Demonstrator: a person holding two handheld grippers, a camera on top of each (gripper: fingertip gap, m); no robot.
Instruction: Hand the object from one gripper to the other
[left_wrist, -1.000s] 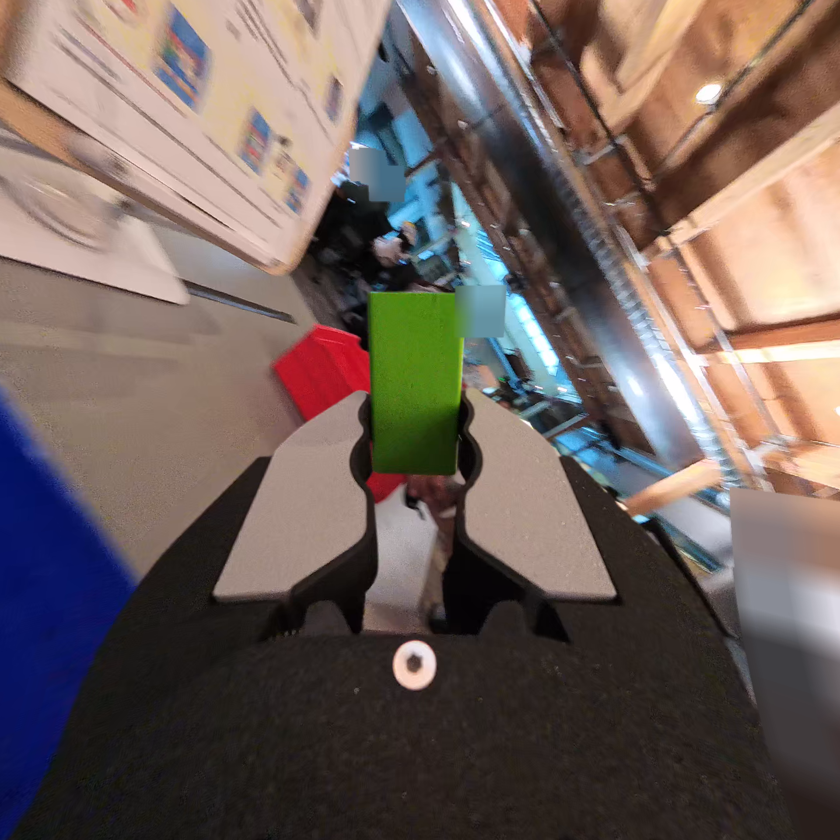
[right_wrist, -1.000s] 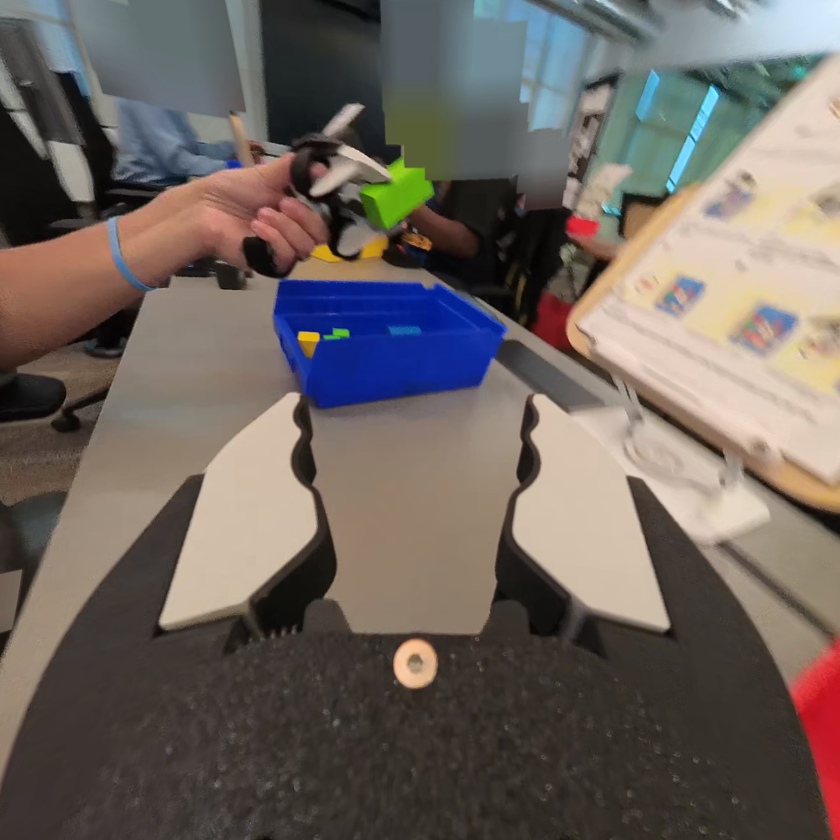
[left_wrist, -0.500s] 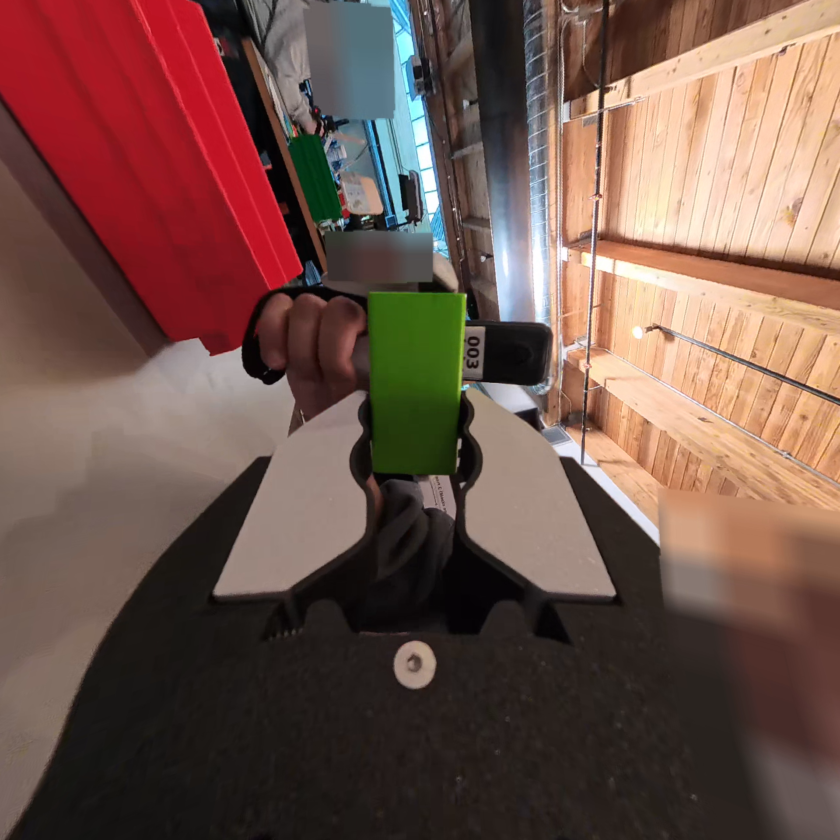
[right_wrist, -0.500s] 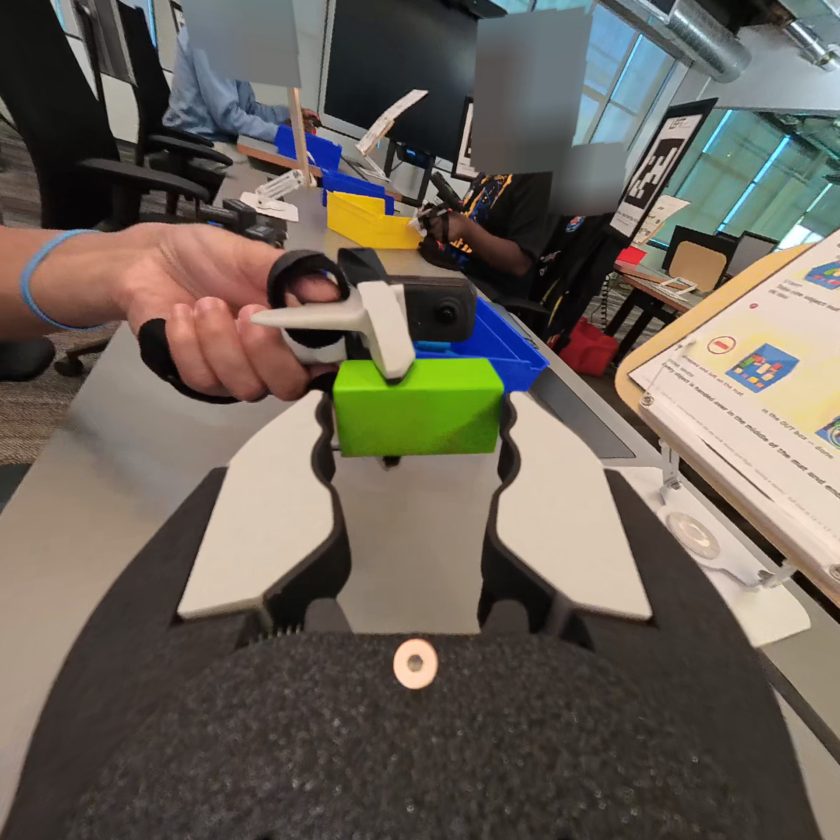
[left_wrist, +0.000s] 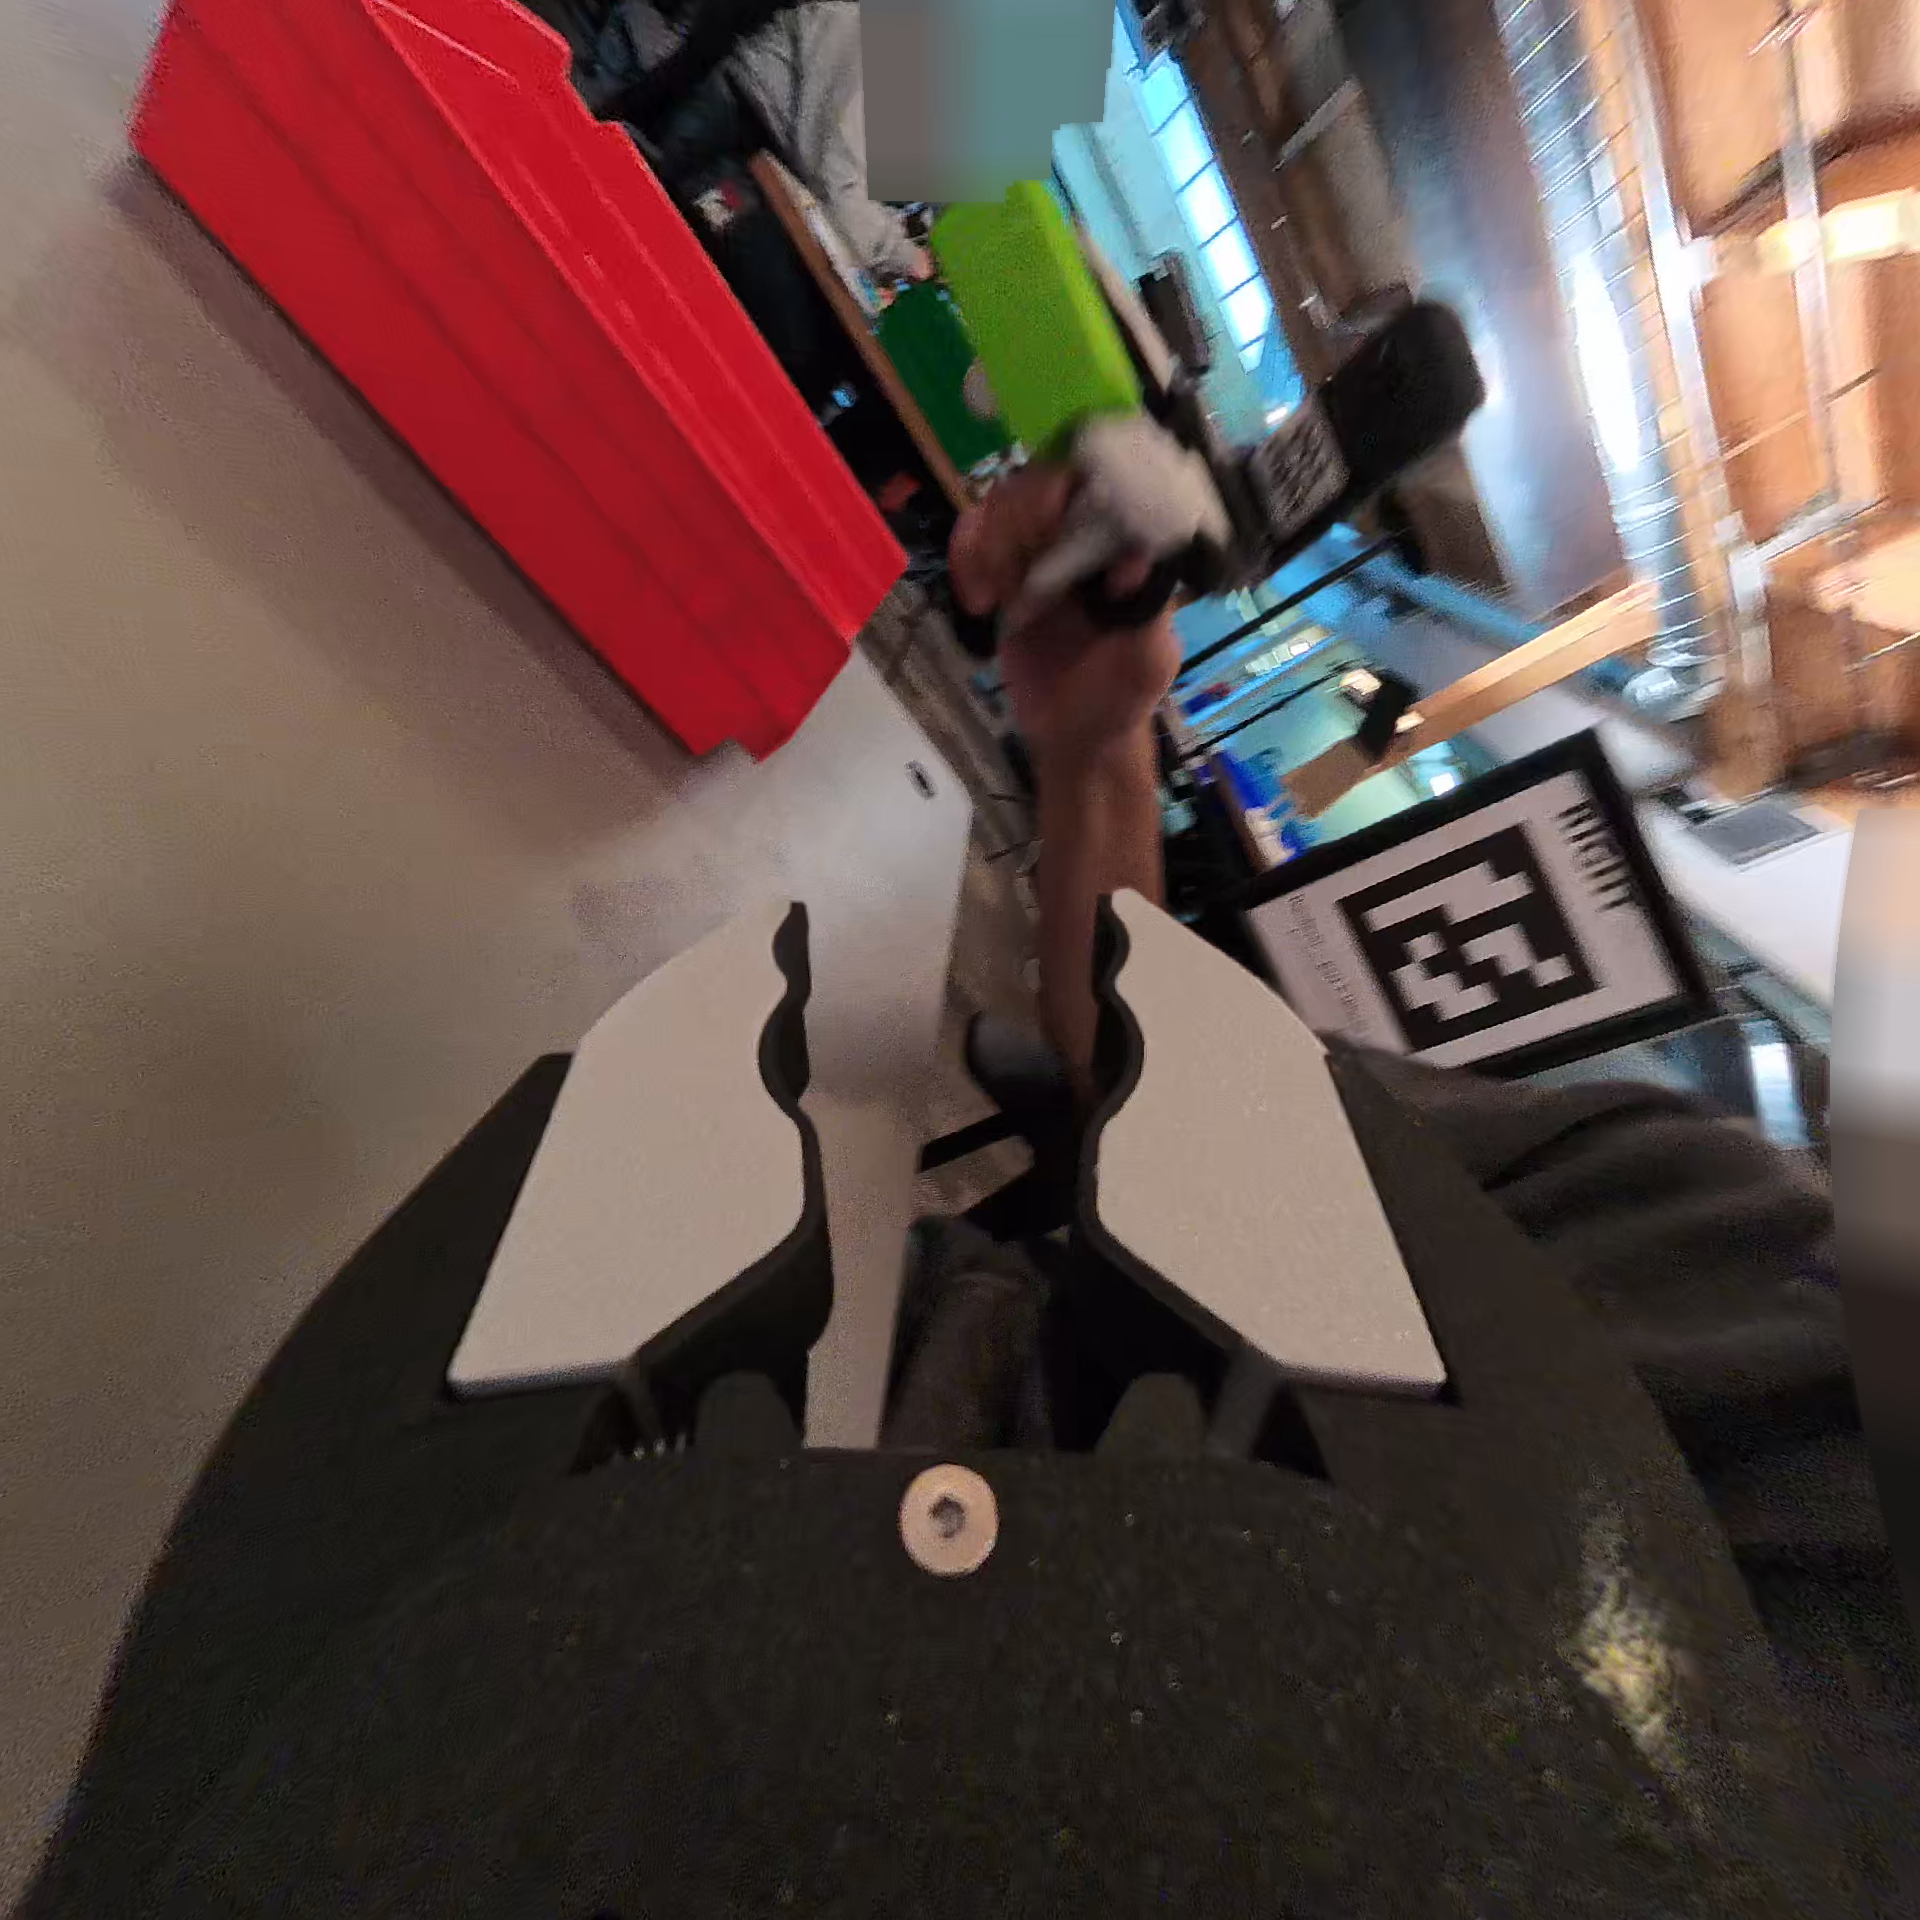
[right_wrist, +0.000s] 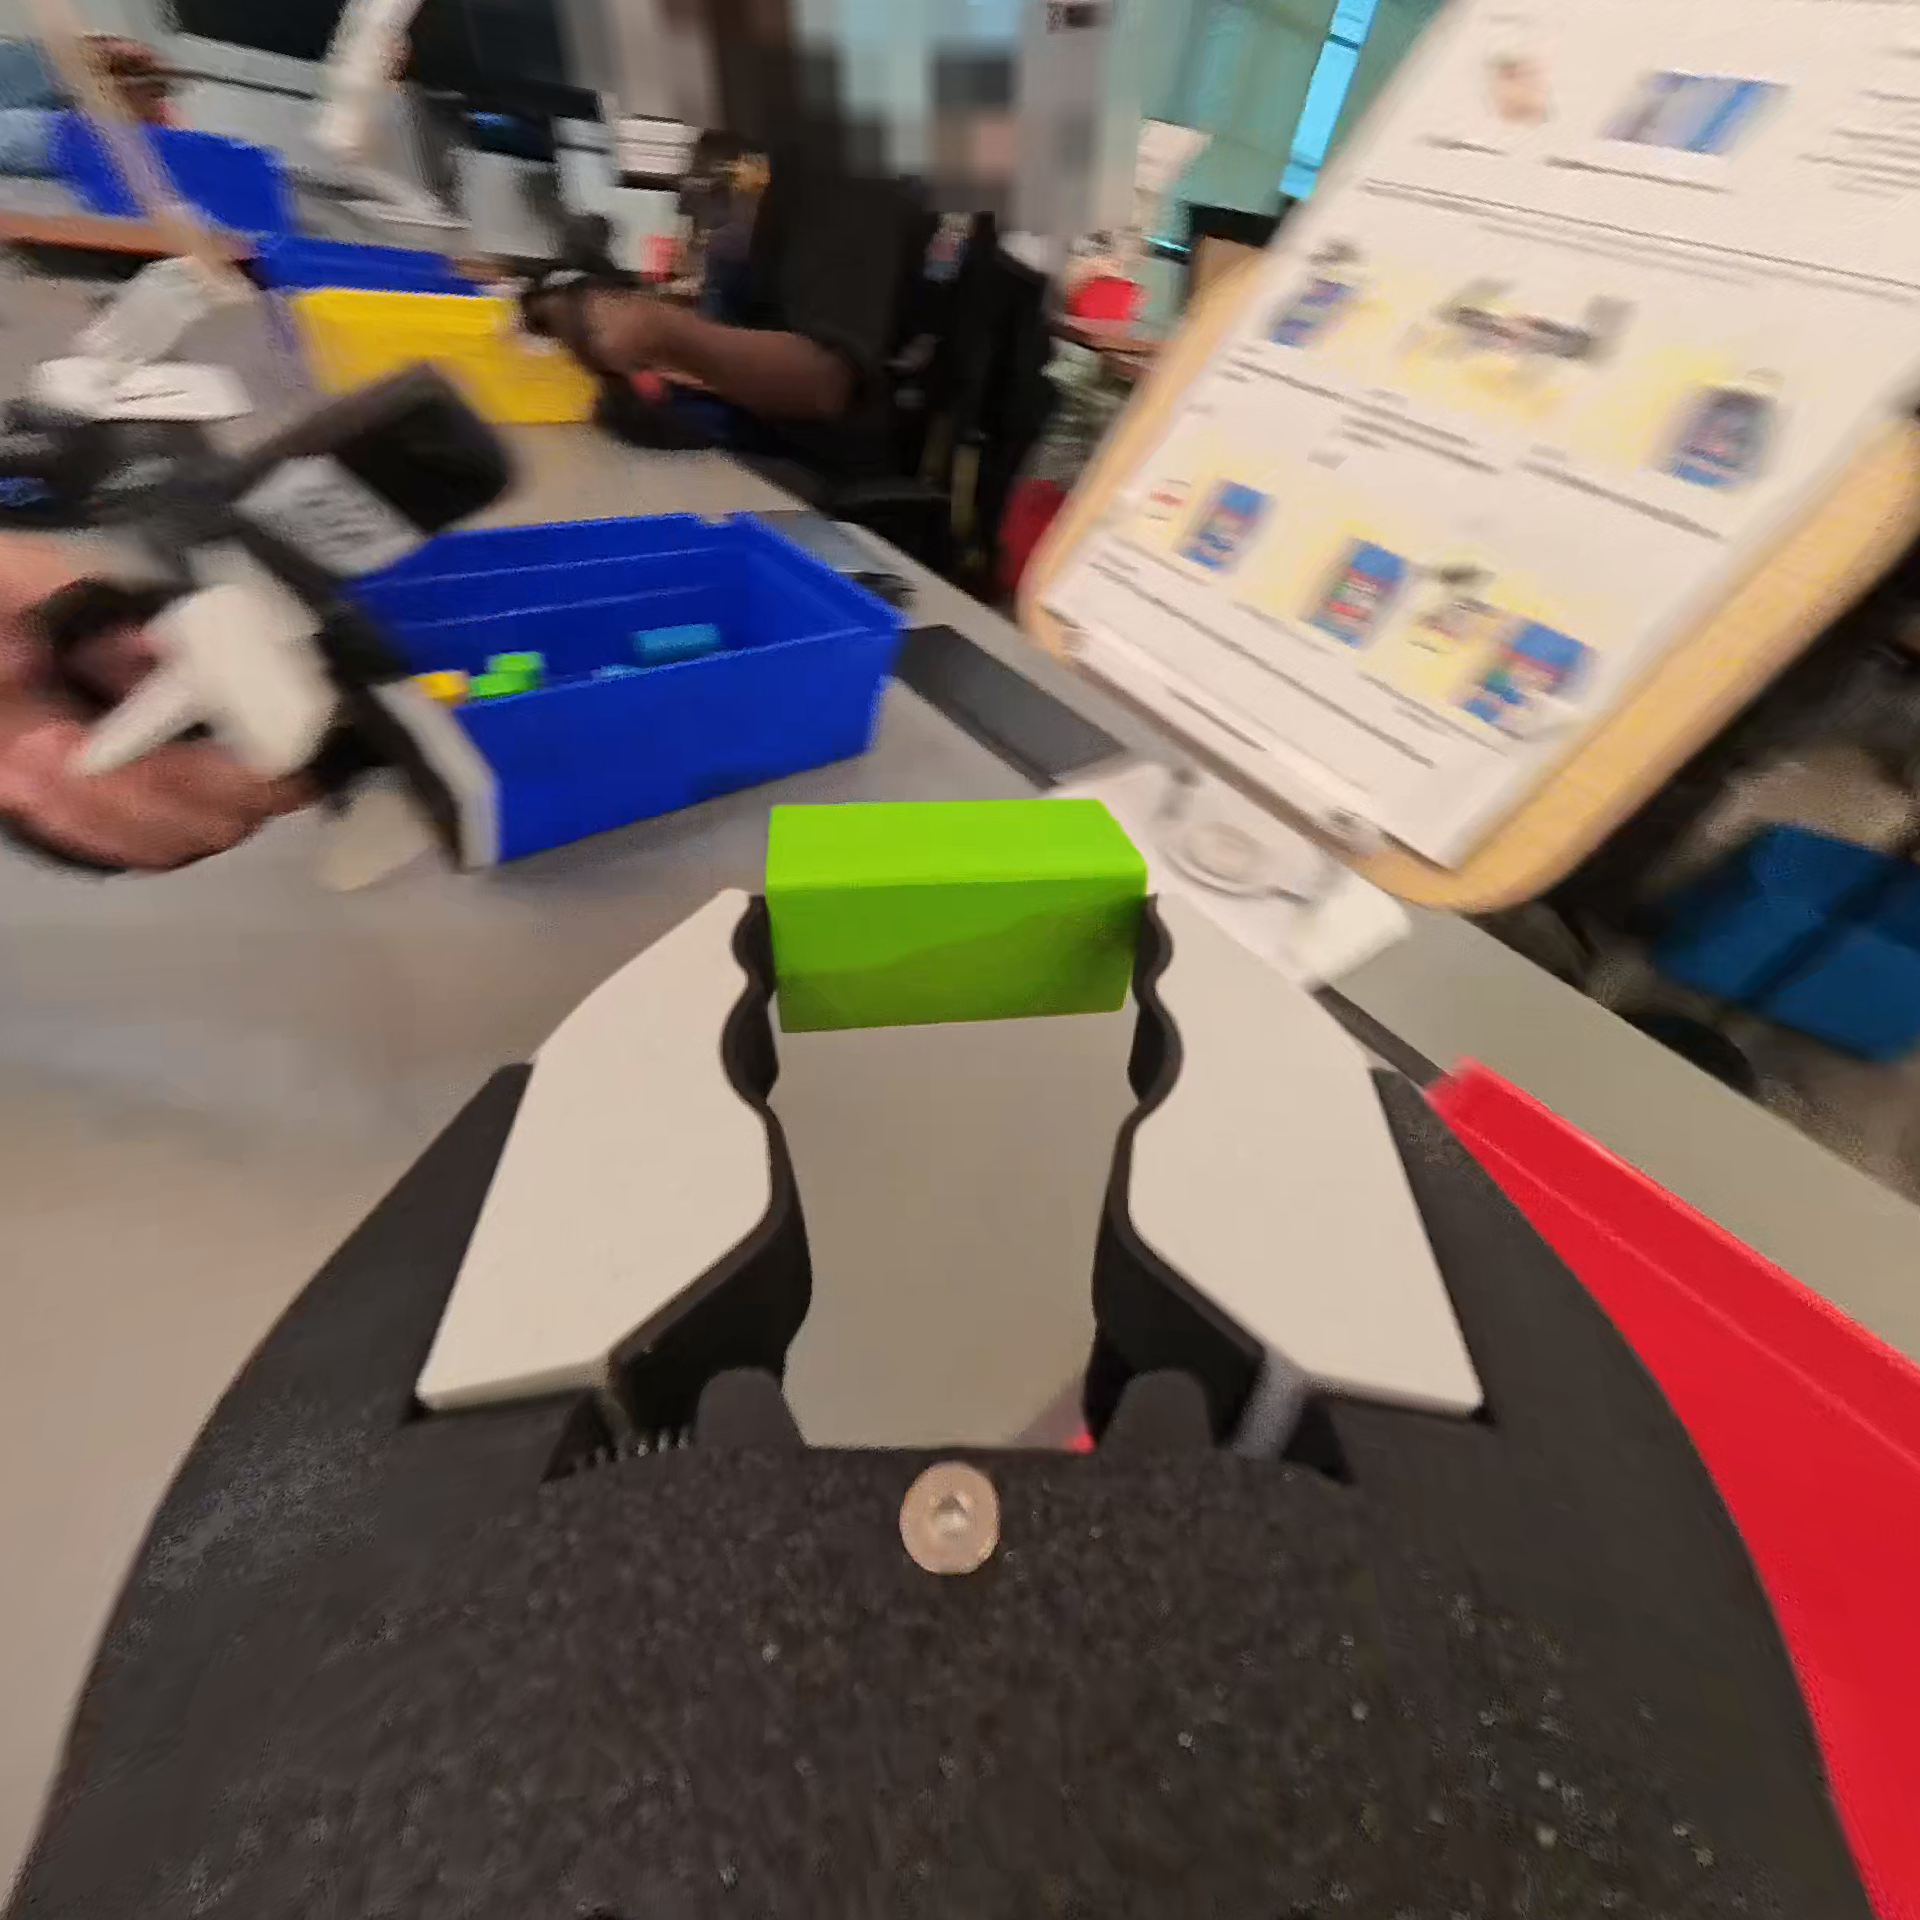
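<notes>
The green block (right_wrist: 951, 914) sits across the tips of my right gripper (right_wrist: 951, 940), and both pads press on its ends above the grey table (right_wrist: 260, 1039). My left gripper (left_wrist: 951, 997) is open with nothing between its pads. In the left wrist view the right gripper (left_wrist: 1065, 442) shows farther off in a hand, with the green block (left_wrist: 1029, 312) sticking out of it. In the right wrist view the left gripper (right_wrist: 416, 805) is a blur at the left, held in a hand, apart from the block.
A blue bin (right_wrist: 665, 717) with several small blocks stands on the table ahead of the right gripper. An instruction board (right_wrist: 1507, 416) leans at the right. A red bin (left_wrist: 499, 364) (right_wrist: 1714, 1351) lies near the right gripper. A black-and-white marker board (left_wrist: 1475, 945) stands beyond the table edge.
The left pads opened and let go of the green block while the right pads closed on its ends. The two grippers have since drawn apart, with the block in the right one.
</notes>
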